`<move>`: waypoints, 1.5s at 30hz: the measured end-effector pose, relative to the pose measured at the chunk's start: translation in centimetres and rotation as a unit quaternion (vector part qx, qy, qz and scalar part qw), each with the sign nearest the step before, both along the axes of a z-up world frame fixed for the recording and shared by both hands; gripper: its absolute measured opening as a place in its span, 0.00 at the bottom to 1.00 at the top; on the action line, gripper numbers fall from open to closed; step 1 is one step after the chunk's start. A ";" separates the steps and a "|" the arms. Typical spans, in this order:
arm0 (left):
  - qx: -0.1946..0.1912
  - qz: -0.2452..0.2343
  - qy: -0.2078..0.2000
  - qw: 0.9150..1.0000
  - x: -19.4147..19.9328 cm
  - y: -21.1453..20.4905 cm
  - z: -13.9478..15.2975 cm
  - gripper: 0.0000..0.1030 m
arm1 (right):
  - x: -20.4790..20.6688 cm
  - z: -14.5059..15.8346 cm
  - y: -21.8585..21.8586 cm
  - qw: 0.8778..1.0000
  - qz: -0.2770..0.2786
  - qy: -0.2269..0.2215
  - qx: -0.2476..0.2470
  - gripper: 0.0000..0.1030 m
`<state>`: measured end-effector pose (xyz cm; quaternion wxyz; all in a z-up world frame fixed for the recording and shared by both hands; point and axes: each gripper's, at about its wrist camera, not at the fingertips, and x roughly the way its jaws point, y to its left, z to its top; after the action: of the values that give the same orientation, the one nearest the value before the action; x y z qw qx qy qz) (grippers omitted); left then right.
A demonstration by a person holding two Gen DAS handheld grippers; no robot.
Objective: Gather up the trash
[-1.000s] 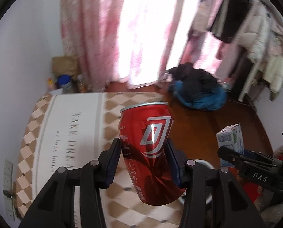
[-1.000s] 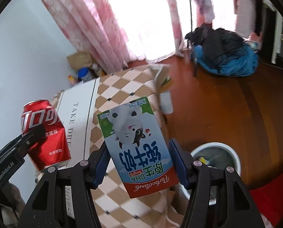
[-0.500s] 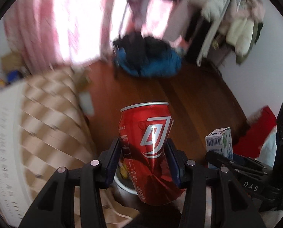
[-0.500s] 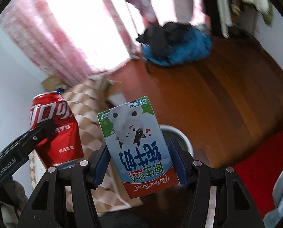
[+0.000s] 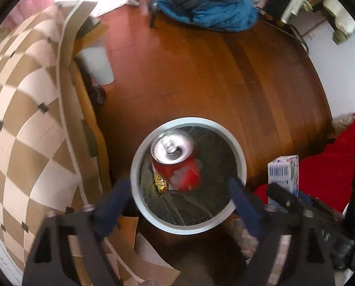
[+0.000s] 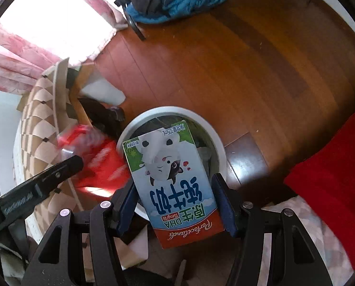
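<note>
My left gripper (image 5: 179,190) has just sprung wide and the can (image 5: 175,160) drops, blurred, into the bin (image 5: 239,157) below it. One down; my right gripper (image 6: 175,205) clamps the carton (image 6: 172,178) above the rim.

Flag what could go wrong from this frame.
The red soda can, let go by the open left gripper, appears blurred over the white trash bin; it might land tilted. The milk carton, clamped in the right gripper, hangs over the bin's near rim and could clip it.
</note>
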<state>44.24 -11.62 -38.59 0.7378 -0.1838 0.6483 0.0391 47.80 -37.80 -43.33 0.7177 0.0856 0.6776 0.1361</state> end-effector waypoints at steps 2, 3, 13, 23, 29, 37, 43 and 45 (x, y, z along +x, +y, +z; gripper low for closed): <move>0.009 0.009 0.002 1.000 -0.7 0.6 0.3 0.88 | 0.7 -0.9 0.3 1.000 -0.003 0.002 -0.001 0.66; 0.019 0.009 0.003 1.000 -1.1 0.8 0.5 0.95 | 1.0 -1.3 0.7 1.000 0.001 0.007 -0.003 0.76; 0.101 0.012 -0.024 0.995 -6.3 1.5 3.4 0.98 | -0.8 -1.5 0.6 0.999 0.007 0.009 -0.051 1.00; 0.096 0.023 -0.061 0.993 -10.5 0.0 8.7 0.98 | -6.9 6.2 -0.6 0.995 0.033 -0.041 -0.087 1.00; 0.088 0.013 -0.095 0.992 -13.6 -0.6 13.5 0.98 | -10.1 12.6 -1.2 0.995 0.040 -0.063 -0.070 1.00; 0.067 0.011 -0.133 0.989 -17.3 0.1 20.0 0.98 | -14.2 21.6 -1.2 0.992 0.056 -0.107 -0.031 1.00; 0.050 0.008 -0.164 0.985 -20.3 0.7 24.5 0.98 | -17.2 27.4 -0.5 0.989 0.077 -0.127 0.007 1.00; 0.043 0.003 -0.174 0.984 -21.1 0.7 25.8 0.98 | -18.1 29.0 -0.4 0.988 0.082 -0.131 0.022 1.00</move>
<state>23.18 -10.87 -12.78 0.8462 -0.1583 0.5075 0.0368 29.71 -38.17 -14.33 0.7850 0.0267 0.5789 0.2191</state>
